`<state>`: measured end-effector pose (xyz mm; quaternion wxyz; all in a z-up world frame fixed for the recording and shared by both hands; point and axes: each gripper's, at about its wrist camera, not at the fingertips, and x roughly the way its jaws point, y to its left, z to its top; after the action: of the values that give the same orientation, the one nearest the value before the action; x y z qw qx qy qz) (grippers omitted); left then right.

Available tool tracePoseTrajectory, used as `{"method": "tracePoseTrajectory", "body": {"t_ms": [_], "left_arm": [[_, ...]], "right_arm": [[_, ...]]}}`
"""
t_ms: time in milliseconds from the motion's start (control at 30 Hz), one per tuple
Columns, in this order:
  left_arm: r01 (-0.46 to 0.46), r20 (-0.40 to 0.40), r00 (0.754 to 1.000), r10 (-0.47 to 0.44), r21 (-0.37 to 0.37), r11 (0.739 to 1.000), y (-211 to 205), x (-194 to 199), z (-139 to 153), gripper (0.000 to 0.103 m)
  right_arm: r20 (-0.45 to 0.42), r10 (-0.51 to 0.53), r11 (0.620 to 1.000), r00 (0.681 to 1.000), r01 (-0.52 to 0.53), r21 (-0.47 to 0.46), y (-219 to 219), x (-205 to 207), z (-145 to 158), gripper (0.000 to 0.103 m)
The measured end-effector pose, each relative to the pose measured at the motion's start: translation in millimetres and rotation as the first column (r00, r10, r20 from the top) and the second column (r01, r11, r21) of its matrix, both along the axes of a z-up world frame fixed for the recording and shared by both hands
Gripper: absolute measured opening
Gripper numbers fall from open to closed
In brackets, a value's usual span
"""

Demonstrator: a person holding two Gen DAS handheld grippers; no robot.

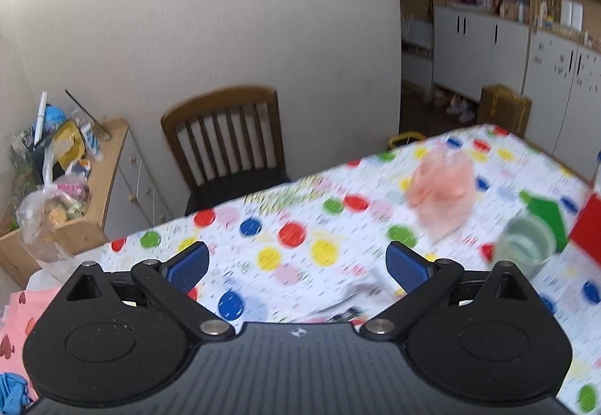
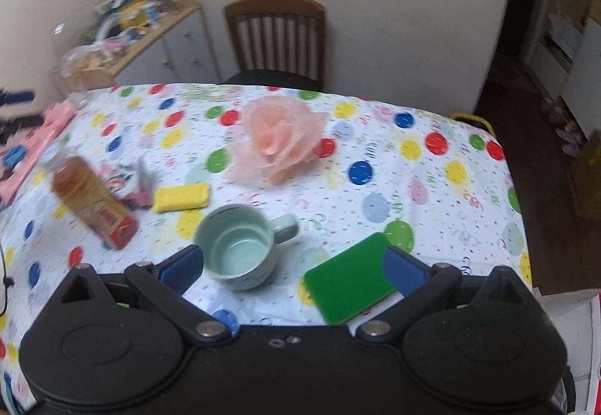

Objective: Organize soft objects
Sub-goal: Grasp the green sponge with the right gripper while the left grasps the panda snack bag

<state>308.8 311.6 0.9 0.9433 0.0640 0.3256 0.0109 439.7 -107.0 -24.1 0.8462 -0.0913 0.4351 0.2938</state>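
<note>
A peach mesh bath pouf [image 2: 280,138] lies on the polka-dot tablecloth [image 2: 432,189] towards the far side; it also shows in the left wrist view [image 1: 441,195]. A yellow sponge [image 2: 181,197] lies left of centre. Pink cloth with hearts [image 1: 17,324] and something blue [image 1: 11,390] sit at the table's left end. My left gripper [image 1: 296,266] is open and empty above the table. My right gripper [image 2: 293,272] is open and empty, above a mint mug [image 2: 236,246] and a green card [image 2: 349,279].
A bottle of amber drink [image 2: 90,200] lies on its side at left, beside a small pink wrapper [image 2: 131,185]. A red box [image 1: 588,227] stands at right. A wooden chair [image 2: 278,39] is behind the table, and a cluttered shelf unit [image 1: 75,167] is at left.
</note>
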Motion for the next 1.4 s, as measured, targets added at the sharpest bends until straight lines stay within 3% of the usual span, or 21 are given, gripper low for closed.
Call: {"method": "tracePoseTrajectory", "body": {"t_ms": [233,367,533,667,767,933,1000,1233,1400], "left_arm": [[0.072,-0.115,0.991,-0.069,0.026,0.997,28,24,-59,0.101],[0.150,-0.185,0.973,-0.138,0.055,0.987,28,31,-90,0.101],[0.264,-0.282,0.931,-0.233,0.078,0.961,23,39,-120,0.101],[0.351,-0.333,0.889,-0.315,0.052,0.935,17,46,-133,0.101],[0.418,-0.355,0.859,-0.368,0.072,0.906,7,50,-141,0.101],[0.482,-0.384,0.830,-0.405,0.128,0.867,-3,59,-154,0.101],[0.500,-0.399,0.814,-0.422,0.113,0.858,-2,64,-160,0.101],[0.543,-0.403,0.794,-0.454,0.134,0.829,-1,68,-169,0.102],[0.547,-0.402,0.788,-0.467,0.106,0.831,2,70,-171,0.095]], "right_arm": [[-0.075,-0.199,0.980,0.977,0.197,-0.041,-5,50,-28,0.101],[-0.162,-0.321,0.947,0.933,0.315,-0.063,-11,78,-53,0.100],[-0.212,-0.424,0.905,0.880,0.404,-0.134,-11,99,-80,0.099],[-0.217,-0.446,0.891,0.868,0.409,-0.196,-2,107,-93,0.099],[-0.231,-0.459,0.882,0.858,0.409,-0.236,3,113,-102,0.099],[-0.259,-0.483,0.868,0.836,0.417,-0.271,6,119,-117,0.097],[-0.269,-0.490,0.864,0.829,0.421,-0.275,7,120,-123,0.097],[-0.327,-0.500,0.862,0.802,0.427,-0.271,9,121,-141,0.093],[-0.324,-0.503,0.860,0.801,0.425,-0.282,15,118,-148,0.087]]}}
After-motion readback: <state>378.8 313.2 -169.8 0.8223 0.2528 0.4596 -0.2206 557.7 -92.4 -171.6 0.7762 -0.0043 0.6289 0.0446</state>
